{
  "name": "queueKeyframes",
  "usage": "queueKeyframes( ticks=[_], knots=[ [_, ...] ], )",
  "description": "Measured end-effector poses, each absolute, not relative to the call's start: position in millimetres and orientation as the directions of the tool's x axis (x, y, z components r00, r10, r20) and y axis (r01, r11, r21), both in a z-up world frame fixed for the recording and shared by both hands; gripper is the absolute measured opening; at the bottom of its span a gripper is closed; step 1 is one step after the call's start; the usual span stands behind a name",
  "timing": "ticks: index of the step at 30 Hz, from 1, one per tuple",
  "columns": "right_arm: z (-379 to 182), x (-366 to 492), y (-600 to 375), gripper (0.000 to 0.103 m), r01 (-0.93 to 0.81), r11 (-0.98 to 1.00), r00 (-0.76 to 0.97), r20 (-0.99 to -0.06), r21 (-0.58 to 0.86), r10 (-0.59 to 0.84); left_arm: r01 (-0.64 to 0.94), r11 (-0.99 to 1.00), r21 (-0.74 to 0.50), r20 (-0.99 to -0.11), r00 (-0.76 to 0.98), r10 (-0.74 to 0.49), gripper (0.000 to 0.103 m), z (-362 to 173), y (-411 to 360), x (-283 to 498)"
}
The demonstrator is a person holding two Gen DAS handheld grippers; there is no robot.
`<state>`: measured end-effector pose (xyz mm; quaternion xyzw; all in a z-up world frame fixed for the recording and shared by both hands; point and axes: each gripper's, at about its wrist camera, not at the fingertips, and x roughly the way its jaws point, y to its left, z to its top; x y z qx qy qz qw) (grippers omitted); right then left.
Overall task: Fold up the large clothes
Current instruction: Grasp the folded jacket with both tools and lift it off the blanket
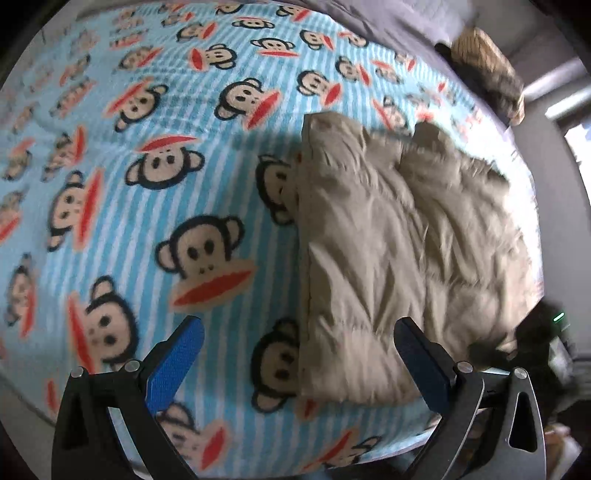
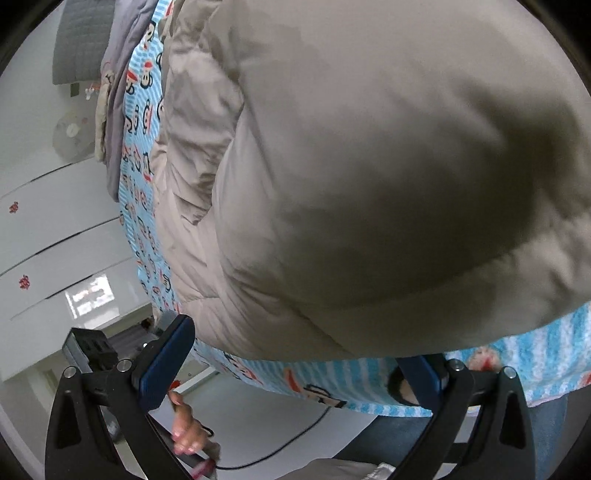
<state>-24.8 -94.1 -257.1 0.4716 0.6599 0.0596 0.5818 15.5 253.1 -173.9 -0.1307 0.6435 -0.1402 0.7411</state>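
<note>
beige padded jacket (image 1: 399, 236) lying folded on the bed, on a blue-striped blanket (image 1: 155, 155) printed with monkey faces, toward the right side of the bed in the left wrist view and reaching its right edge. quilted and wrinkled, with a straight long edge on its left and a crease down the middle. left gripper (image 1: 299, 354) hovering above the near end of the jacket, jaws spread wide, blue-padded fingers (image 1: 173, 365) apart with nothing between them, the right finger over the jacket's near corner and the left one over bare blanket. blurred dark shape of the other tool with a green light (image 1: 558, 316) at the jacket's near right edge. grey bedding (image 1: 399, 22) and a tan bundle (image 1: 484, 62) at the far end of the bed. from the right wrist, jacket (image 2: 369, 166) filling most of the view, puffed up close over the blanket's near edge (image 2: 303, 373). right gripper (image 2: 295, 365) also released, jaws wide, holding nothing, set low at the bed's edge just under the jacket's bulge. a hand (image 2: 186, 428) with painted nails seen below the left finger, near a dark cable (image 2: 288, 443) on the pale floor. white cabinet doors (image 2: 44, 236) at left.
</note>
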Motion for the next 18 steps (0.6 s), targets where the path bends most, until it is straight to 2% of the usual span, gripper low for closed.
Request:
queueKeyframes(
  ticks=[3, 7, 13, 18],
  knots=[
    [-259.2, -24.5, -92.7, 0.103, 0.559, 0.541, 0.13, -0.711, 0.628, 0.691, 0.019, 0.868, -0.497, -0.865, 0.068, -0.497, 0.103, -192.2, 264.6, 30.5],
    [-261.9, -24.1, -95.1, 0.103, 0.576, 0.519, 0.15, -0.706, 0.632, 0.692, -0.011, 0.74, -0.672, -0.739, -0.044, -0.672, 0.103, -227.8, 259.7, 54.4],
    [-263.7, -24.2, -99.6, 0.103, 0.578, 0.524, 0.153, -0.714, 0.625, 0.683, 0.055, 0.672, -0.738, -0.67, -0.174, -0.722, 0.103, -260.3, 218.4, 89.6],
    [-250.1, -24.5, -97.2, 0.103, 0.555, 0.559, 0.112, -0.722, 0.616, 0.683, 0.166, 0.682, -0.712, -0.699, -0.254, -0.669, 0.103, -269.5, 179.0, 99.7]
  ],
)
